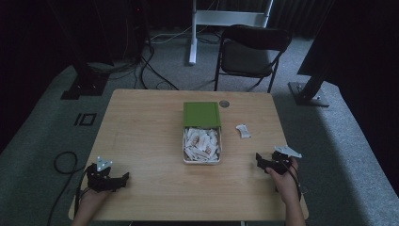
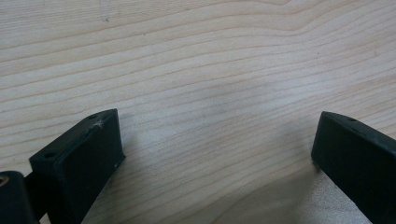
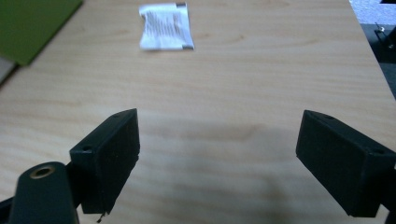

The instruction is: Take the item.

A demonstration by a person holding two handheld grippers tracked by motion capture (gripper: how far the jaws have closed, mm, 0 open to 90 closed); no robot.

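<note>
Wooden table (image 1: pixel 141 141) on grey carpet. Left gripper (image 1: pixel 123 179) near front-left, jaws spread, empty. Centre: open tin (image 1: pixel 202 161) of packets, possibly tea; green lid (image 1: pixel 202 114) behind. Loose packet (image 1: pixel 243 131) right. Right gripper (image 1: pixel 259 160) spread, empty.

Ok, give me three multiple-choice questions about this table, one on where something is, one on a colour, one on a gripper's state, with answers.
1. Where does the loose packet lie?
A. Inside the box
B. On the table, right of the box
C. On the chair

2. What colour is the lid?
A. Green
B. Red
C. Blue

3. How is the right gripper?
A. Shut on a packet
B. Open, holding nothing
C. Shut, holding nothing

Answers:
1. B, it sits alone on the wood beside the box.
2. A, the lid beyond the box is green.
3. B, its jaws stand wide apart over bare table.
</note>
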